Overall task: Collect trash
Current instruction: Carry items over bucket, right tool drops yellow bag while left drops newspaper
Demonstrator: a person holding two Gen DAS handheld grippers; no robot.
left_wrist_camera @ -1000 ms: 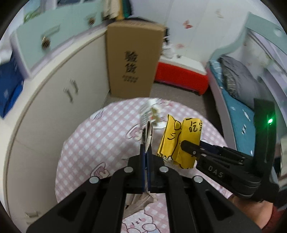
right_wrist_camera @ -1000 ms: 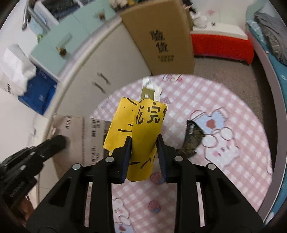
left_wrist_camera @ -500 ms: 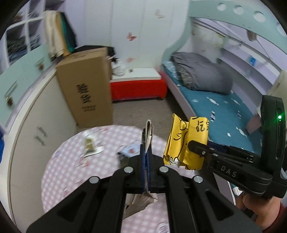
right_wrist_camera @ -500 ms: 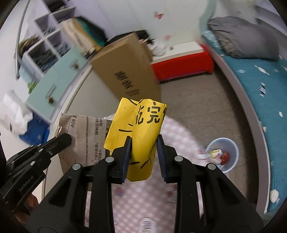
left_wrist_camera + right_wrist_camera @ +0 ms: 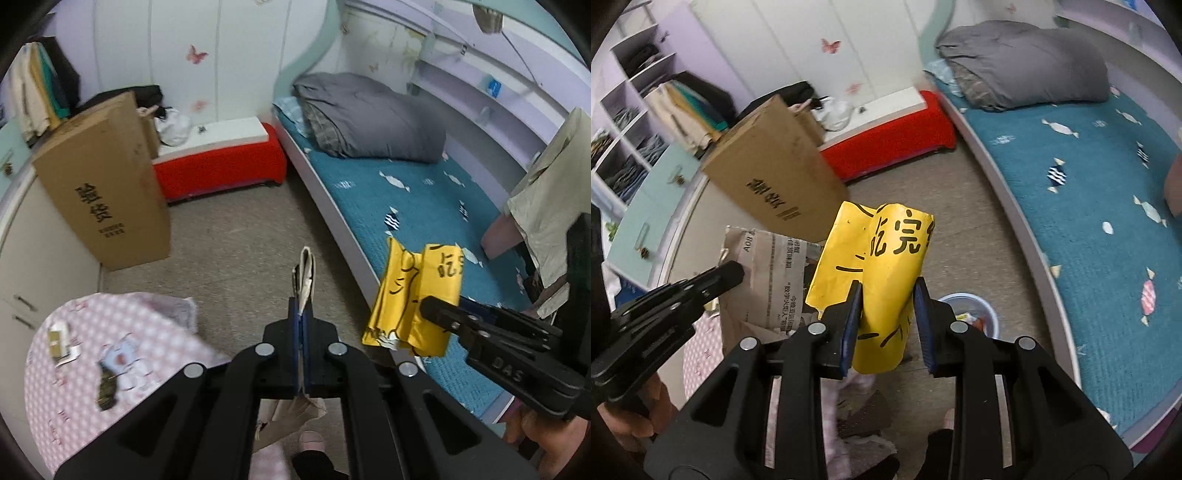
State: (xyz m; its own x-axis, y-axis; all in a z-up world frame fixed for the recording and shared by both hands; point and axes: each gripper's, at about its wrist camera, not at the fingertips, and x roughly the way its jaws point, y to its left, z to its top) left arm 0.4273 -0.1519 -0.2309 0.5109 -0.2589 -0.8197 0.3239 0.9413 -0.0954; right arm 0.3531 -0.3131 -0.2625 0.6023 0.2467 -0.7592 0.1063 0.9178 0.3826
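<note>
My left gripper [image 5: 302, 314] sits left of my right gripper [image 5: 888, 295], newspaper [image 5: 306, 275] pinched in the left, wrapper [image 5: 882, 258] in the right. Table [image 5: 66, 417] below left, 2 scraps [image 5: 61, 343] [image 5: 105, 387] on it. Cardboard box [image 5: 107, 192] ahead left, bench [image 5: 221, 166] behind it, bed [image 5: 424, 206] right. Bin [image 5: 975, 310] on floor beyond the wrapper.

Cardboard box [image 5: 107, 184] with printed characters, upright at far left against a cabinet [image 5: 22, 229]. Red bench [image 5: 221, 166] at far wall. Bed [image 5: 424, 206], teal sheet, right side, bearing folded grey quilt [image 5: 369, 118].
</note>
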